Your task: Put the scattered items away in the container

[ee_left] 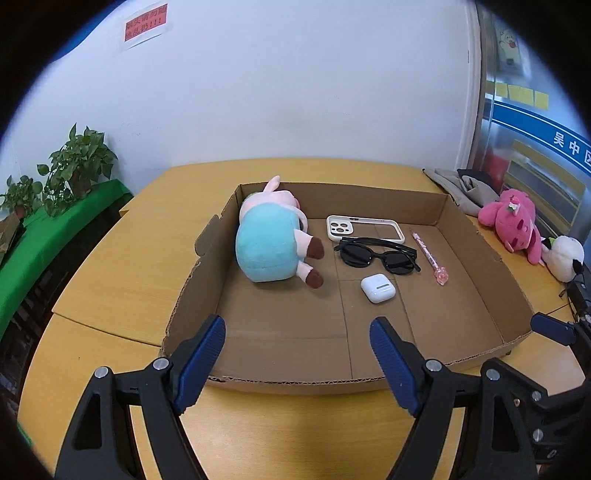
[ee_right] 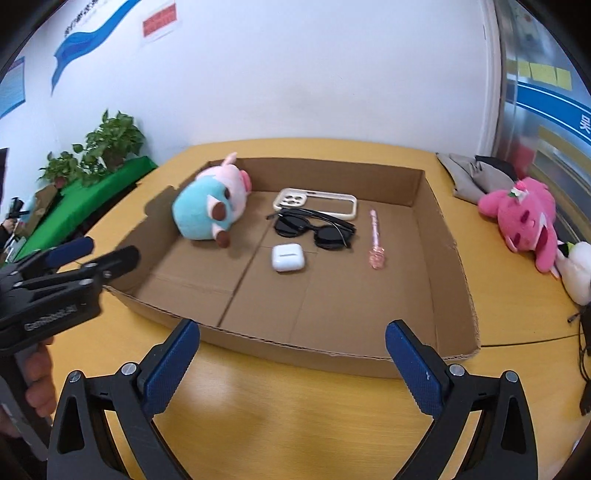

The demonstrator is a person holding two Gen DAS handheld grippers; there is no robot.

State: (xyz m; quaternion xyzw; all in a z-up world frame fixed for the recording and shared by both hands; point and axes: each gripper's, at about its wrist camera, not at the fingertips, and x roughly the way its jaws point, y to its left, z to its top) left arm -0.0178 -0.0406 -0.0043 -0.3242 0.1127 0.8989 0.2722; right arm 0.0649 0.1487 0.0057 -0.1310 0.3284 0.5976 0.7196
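My left gripper (ee_left: 297,334) hangs over the near edge of the cardboard box (ee_left: 480,258), fingers wide apart, holding nothing. My right gripper (ee_right: 293,341) is the same, wide apart and empty. The box sits on a yellow table (ee_left: 110,266). Inside it lie a plush pig (ee_left: 271,240), a phone case (ee_left: 364,227), sunglasses (ee_left: 378,255), a white earbud case (ee_left: 377,288) and a pink pen (ee_left: 428,254). Outside, at the table's right edge, a pink plush toy (ee_left: 513,221) touches a white one (ee_left: 563,256) that is partly cut off. The red sign (ee_left: 146,23) on the white wall is too blurry to read. Green plants (ee_left: 79,158) stand to the left.
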